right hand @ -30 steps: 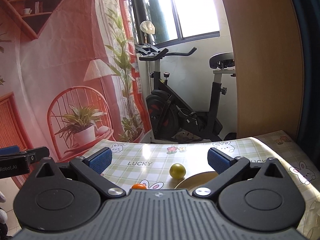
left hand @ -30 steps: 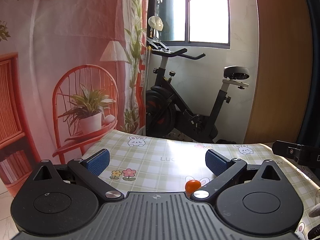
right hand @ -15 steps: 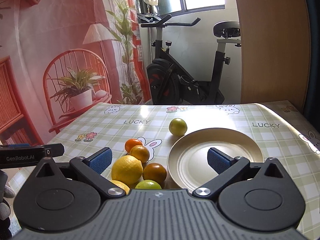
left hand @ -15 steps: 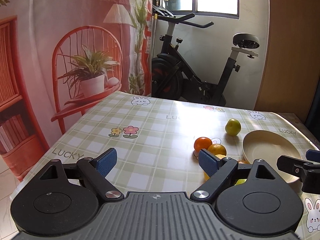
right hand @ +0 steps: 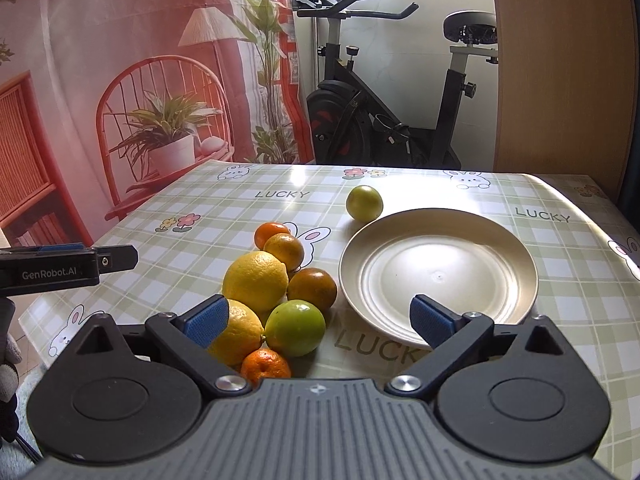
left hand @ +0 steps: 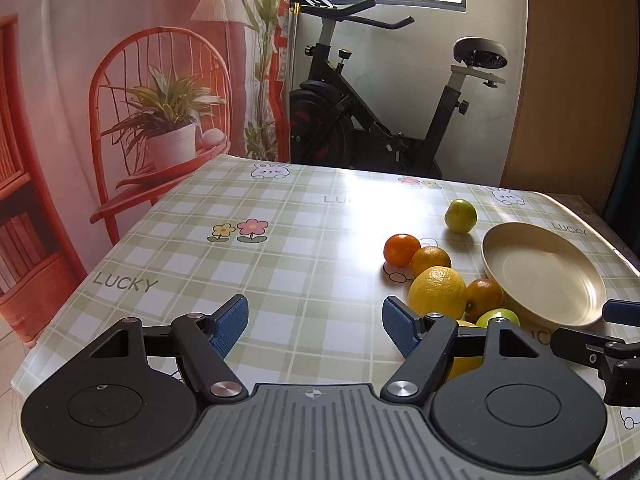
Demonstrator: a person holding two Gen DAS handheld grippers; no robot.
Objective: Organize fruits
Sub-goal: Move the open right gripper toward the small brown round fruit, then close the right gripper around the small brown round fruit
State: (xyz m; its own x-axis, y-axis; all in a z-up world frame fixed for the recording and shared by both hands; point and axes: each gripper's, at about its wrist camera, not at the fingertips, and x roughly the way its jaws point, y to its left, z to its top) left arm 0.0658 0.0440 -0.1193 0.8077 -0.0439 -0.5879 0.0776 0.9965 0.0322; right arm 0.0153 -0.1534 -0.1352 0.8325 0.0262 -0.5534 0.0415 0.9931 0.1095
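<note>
Nearest the right-wrist camera, the right tool point(right hand: 316, 318) hangs over the front of the fruit pile with its jaws wide apart and nothing between the pads; they have just narrowed slightly. A small mandarin point(right hand: 266, 366) sits at the camera's housing, partly cut off by it. Just behind it are a green citrus point(right hand: 295, 328) and a lemon point(right hand: 236, 332), the latter half hidden by the tool's left pad. Further back lie a larger lemon point(right hand: 256, 280), a dark orange point(right hand: 312, 288), two smaller oranges point(right hand: 284, 251) and, apart from the heap, a lone green fruit point(right hand: 364, 203) beside the far rim of the empty plate point(right hand: 516, 304).

The left tool point(left hand: 314, 322) has its jaws apart over bare tabletop point(left hand: 280, 264), with no fruit between them; they have been closing in noticeably. The pile lies just to its right, and its own right arm hides the nearest fruits.

A second ago both cameras looked mostly at the wall and the exercise bike point(right hand: 384, 120), with the fruit barely visible; both now look down at the tabletop. I judge this as the approach to a first pick, since nothing is on the plate yet. How many fruits sit under the housings cannot be told.
</note>
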